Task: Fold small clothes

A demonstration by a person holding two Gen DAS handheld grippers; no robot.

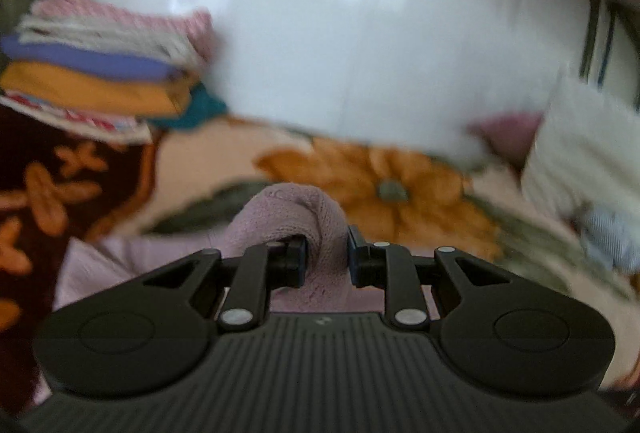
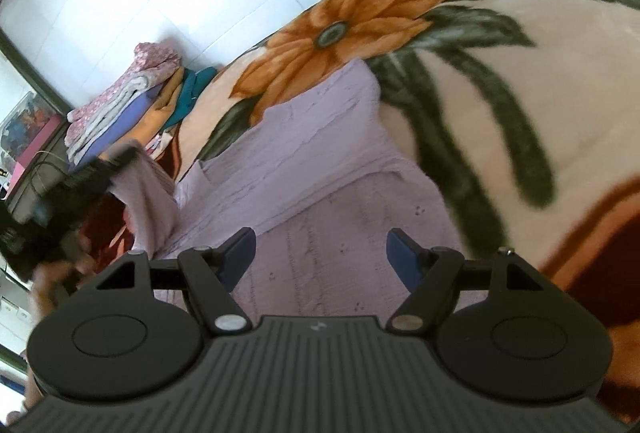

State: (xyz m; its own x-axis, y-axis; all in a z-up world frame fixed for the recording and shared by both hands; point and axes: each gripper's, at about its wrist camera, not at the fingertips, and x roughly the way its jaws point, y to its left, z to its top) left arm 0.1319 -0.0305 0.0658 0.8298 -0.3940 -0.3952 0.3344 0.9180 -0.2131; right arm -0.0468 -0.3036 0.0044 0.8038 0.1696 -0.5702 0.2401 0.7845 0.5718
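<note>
A lilac knitted garment (image 2: 304, 169) lies spread on a floral blanket (image 2: 520, 81). My left gripper (image 1: 326, 259) is shut on a bunched part of the lilac garment (image 1: 296, 217) and lifts it off the blanket. In the right wrist view the left gripper (image 2: 96, 173) shows blurred at the left, holding up a sleeve-like part of the garment. My right gripper (image 2: 322, 257) is open and empty, hovering just above the near part of the garment.
A stack of folded clothes (image 1: 100, 69) in pink, white, purple, orange and teal sits at the blanket's far left; it also shows in the right wrist view (image 2: 132, 105). White and light blue cloths (image 1: 592, 169) lie at the right. A white tiled floor (image 1: 340, 25) lies beyond.
</note>
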